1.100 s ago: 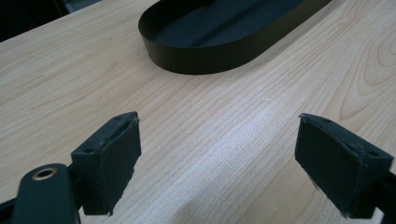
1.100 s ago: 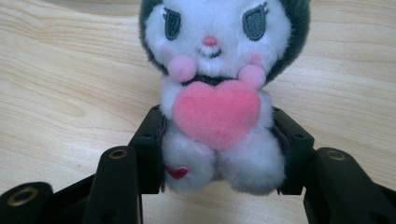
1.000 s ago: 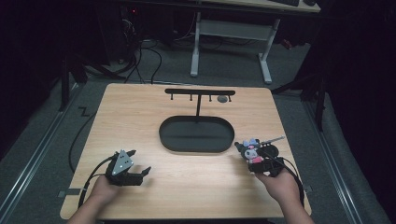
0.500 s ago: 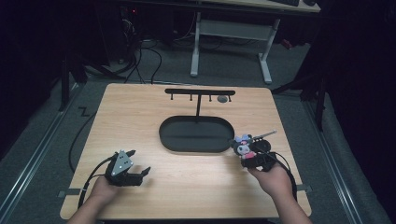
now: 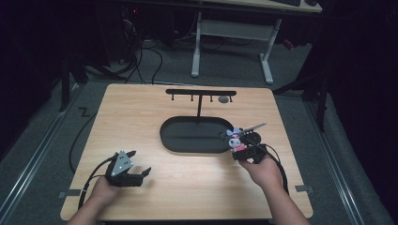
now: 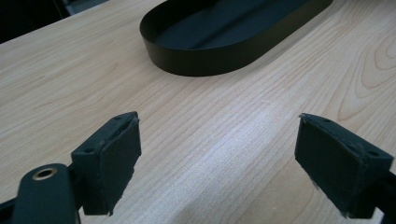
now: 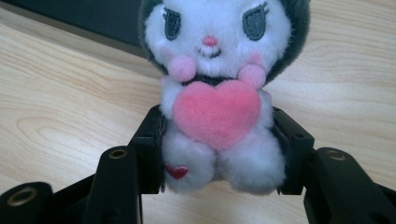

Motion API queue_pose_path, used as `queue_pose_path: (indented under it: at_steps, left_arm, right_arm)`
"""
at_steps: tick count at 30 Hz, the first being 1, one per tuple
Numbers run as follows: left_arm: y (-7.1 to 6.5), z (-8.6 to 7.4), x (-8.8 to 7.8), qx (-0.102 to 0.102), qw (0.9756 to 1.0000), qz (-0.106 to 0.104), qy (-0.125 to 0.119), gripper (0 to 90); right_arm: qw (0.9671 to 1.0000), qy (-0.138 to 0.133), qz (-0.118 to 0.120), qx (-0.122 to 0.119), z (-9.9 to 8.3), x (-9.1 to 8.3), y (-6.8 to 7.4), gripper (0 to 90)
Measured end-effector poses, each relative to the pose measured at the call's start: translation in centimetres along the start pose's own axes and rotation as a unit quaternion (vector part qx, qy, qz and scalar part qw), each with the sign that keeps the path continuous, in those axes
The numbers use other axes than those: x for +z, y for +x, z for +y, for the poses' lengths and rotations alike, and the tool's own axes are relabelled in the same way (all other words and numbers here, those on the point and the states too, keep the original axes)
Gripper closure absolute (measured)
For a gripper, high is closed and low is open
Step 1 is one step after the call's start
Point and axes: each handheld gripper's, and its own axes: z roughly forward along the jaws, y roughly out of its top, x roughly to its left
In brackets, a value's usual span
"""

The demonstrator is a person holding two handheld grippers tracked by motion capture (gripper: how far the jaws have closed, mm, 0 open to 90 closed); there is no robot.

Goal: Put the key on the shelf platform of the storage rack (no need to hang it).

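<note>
A small plush toy (image 7: 217,93), white with a grey hood and a pink heart on its chest, is pinched at the body between the jaws of my right gripper (image 7: 219,149). In the high view the plush toy (image 5: 234,137) and right gripper (image 5: 243,149) sit just off the right end of the black oval tray (image 5: 197,135). My left gripper (image 5: 136,166) rests near the table's front left, jaws wide apart. The left gripper view looks across bare wood toward the tray (image 6: 224,42), with nothing between the left gripper (image 6: 217,161) pads.
A black rack with a crossbar of hooks (image 5: 199,93) rises from the tray's far side. A small dark round object (image 5: 224,99) lies beside it. A thin metal rod (image 5: 253,126) sticks out behind the toy. The wooden table (image 5: 141,117) has open surface around the tray.
My right gripper has carried the plush toy up and to the left, closer to the tray's right end. The left gripper has stayed where it was.
</note>
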Motion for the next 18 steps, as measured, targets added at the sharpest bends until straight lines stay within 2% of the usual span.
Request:
queue_pose_path:
  at_steps: [9,18]
  left_arm:
    - [0.0,-0.1,-0.3,0.002,1.0,0.002,-0.005,15.4]
    - [0.1,-0.2,-0.3,-0.005,1.0,-0.002,-0.008,15.4]
  right_arm:
    - [0.9999,-0.012,0.007,-0.002,1.6,-0.2,0.9,48.2]
    - [0.9999,-0.008,0.014,-0.005,2.8,1.3,1.4,48.2]
